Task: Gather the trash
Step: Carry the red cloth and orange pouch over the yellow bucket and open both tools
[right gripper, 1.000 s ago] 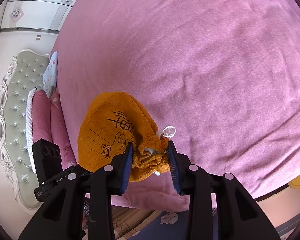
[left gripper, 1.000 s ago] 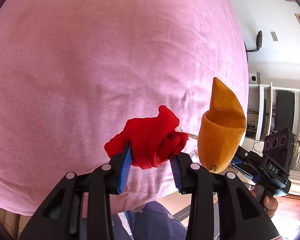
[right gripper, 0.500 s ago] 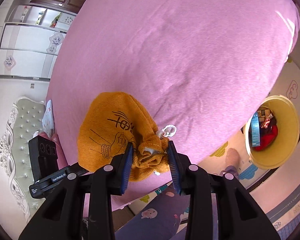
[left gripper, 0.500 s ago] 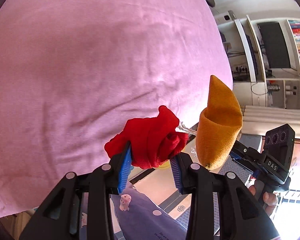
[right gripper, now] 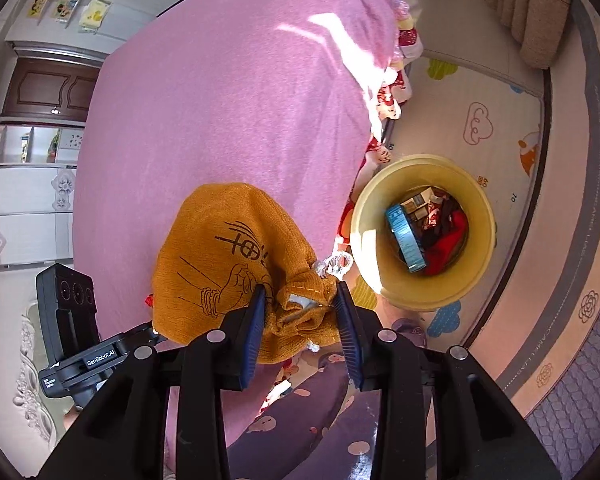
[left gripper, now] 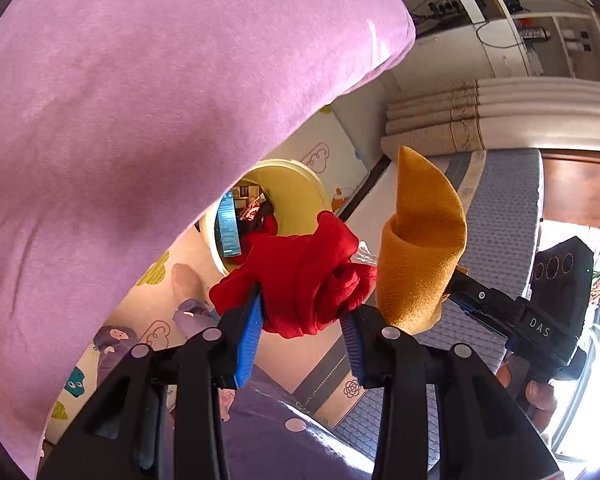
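Observation:
My left gripper is shut on a crumpled red cloth. My right gripper is shut on an orange drawstring bag with a black print; the bag also shows at the right of the left wrist view. A yellow trash bin stands on the floor beside the bed, holding a blue box and red trash. In the left wrist view the bin lies just beyond the red cloth. Both grippers are in the air above the floor, near the bed's edge.
A bed under a pink cover fills the left of both views. A patterned play mat covers the floor around the bin. Rolled beige mats lie by the wall. My purple-clad legs are below.
Both grippers have swung away from the bed top toward the floor with their loads. The yellow bin has come into view and is now close ahead.

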A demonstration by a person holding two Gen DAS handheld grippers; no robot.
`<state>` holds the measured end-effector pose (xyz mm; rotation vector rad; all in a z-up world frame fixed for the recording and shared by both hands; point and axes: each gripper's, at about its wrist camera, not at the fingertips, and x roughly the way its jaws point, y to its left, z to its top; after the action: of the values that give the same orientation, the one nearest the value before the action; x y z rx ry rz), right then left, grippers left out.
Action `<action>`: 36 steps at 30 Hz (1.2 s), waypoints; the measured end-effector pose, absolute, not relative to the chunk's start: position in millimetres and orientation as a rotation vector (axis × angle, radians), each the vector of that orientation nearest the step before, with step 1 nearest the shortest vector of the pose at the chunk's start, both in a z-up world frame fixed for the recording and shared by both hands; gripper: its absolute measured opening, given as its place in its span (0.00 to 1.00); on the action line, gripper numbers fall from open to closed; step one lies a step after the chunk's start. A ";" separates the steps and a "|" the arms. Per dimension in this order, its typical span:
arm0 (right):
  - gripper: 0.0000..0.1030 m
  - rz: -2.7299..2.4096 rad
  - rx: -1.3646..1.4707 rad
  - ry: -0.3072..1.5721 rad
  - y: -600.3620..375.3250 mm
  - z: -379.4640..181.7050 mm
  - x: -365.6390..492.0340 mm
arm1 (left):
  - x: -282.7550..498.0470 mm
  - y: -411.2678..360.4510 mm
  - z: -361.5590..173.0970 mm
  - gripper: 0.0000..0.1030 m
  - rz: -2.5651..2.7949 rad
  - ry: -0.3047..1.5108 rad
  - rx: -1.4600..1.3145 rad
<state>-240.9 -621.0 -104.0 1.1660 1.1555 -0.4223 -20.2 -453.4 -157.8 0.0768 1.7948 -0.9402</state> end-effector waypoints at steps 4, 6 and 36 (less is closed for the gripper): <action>0.33 -0.485 1.195 1.187 -639.5 -125.2 -270.4 | -44.5 -490.1 -180.5 0.36 -0.962 1.841 0.160; 0.33 -0.504 1.217 1.193 -646.6 -134.0 -280.4 | -52.6 -502.9 -190.5 0.37 -0.959 1.850 0.219; 0.47 -0.513 1.301 1.168 -672.9 -143.3 -286.6 | -58.1 -541.4 -201.3 0.73 -0.966 1.836 0.349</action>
<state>-286.6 -672.9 -143.3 1.3008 1.1685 -0.5134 -58.1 -541.4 -201.3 0.3488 1.8360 -0.9662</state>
